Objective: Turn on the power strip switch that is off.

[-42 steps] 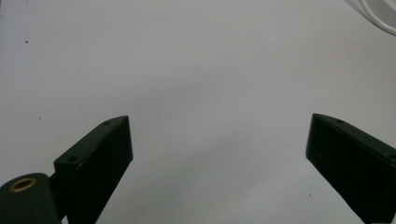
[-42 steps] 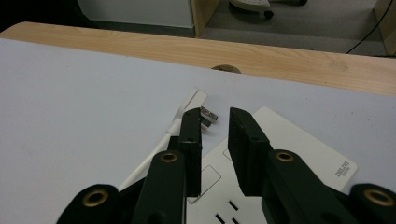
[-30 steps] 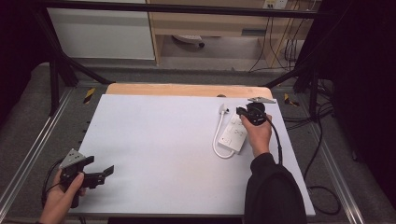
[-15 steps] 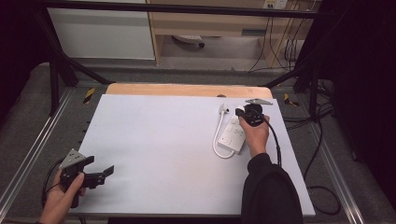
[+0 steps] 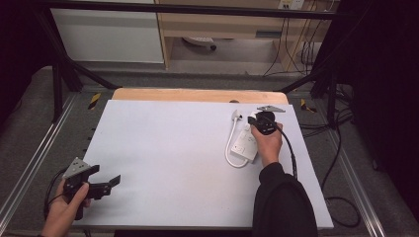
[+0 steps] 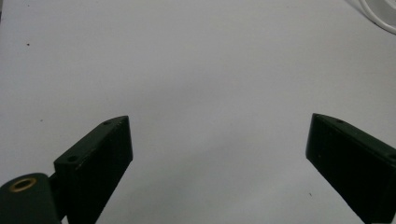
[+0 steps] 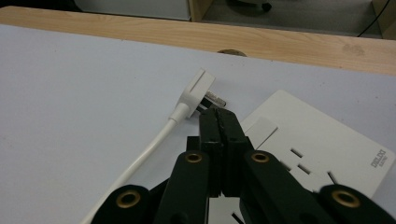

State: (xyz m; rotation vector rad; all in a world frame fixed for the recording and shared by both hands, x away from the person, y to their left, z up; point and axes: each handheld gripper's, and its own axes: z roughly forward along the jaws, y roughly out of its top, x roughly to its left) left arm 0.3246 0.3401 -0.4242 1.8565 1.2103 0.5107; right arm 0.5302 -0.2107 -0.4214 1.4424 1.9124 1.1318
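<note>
A white power strip (image 5: 245,144) lies flat on the right side of the white table (image 5: 173,148). Its cable (image 5: 229,154) loops round to a white plug (image 5: 236,116) lying just beyond it. My right gripper (image 5: 251,120) hovers over the strip's far end. In the right gripper view the strip (image 7: 317,149) lies below my right gripper (image 7: 218,115), whose jaws are shut together with nothing between them, their tips just short of the prongs of the plug (image 7: 196,91). My left gripper (image 5: 112,181) rests at the table's near left corner, open and holding nothing (image 6: 219,154).
A wooden strip (image 5: 197,95) runs along the table's far edge. Black cables (image 5: 341,148) hang off the right side. Metal rails (image 5: 29,163) flank the table. Part of the white cable (image 6: 378,14) shows at the top right of the left gripper view.
</note>
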